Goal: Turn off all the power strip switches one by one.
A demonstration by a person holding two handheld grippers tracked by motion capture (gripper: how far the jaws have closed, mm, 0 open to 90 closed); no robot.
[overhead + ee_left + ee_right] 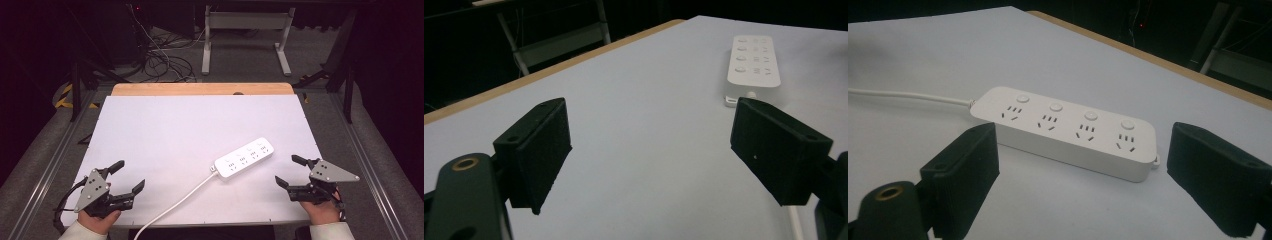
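Note:
A white power strip (244, 158) with several sockets and round buttons lies on the white table (165, 135), right of centre, angled up to the right. Its white cable (172, 205) runs off the front edge. My left gripper (127, 175) rests open at the front left corner, nothing between its jaws; the power strip (754, 61) lies far ahead of it on the right. My right gripper (291, 170) stands open at the front right, a short way right of the strip. In the right gripper view the power strip (1064, 130) lies just beyond the open jaws.
A wooden strip (202, 89) edges the table's far side. Beyond it stand a white table frame (246, 35) and loose cables (160, 57) on the floor. Metal rails (55, 160) run along both sides of the table.

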